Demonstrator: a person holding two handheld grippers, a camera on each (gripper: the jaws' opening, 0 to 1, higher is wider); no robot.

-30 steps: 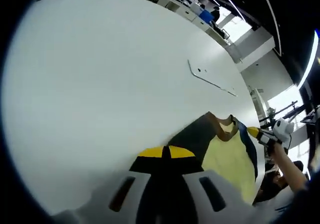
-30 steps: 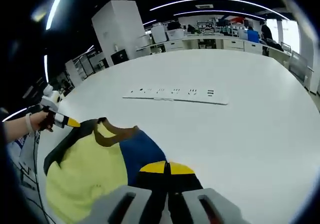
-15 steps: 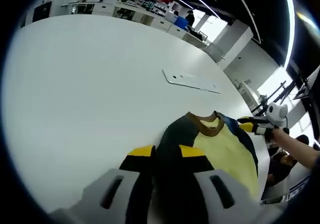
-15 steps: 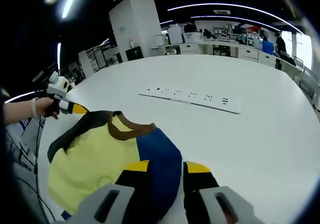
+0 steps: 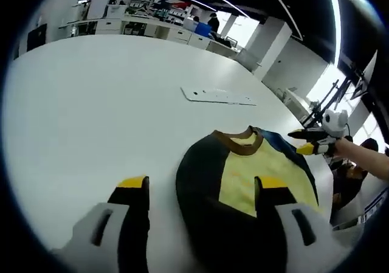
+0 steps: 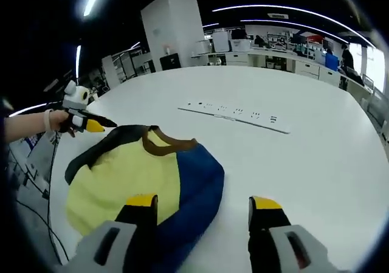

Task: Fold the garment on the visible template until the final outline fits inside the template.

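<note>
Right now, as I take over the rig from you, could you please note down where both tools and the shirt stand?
Left tool: jaws open, holding nothing, just short of the near edge of the shirt.
Right tool: jaws open, empty, with its left jaw over the shirt's blue side.
The shirt lies on the white table, collar toward the power strip; yellow front, dark sleeve on one side, blue on the other.
Done: it looks partly folded, with the sides tucked in.
Left: I cannot see a template outline, so check the fit and fold again if it overhangs.
</note>
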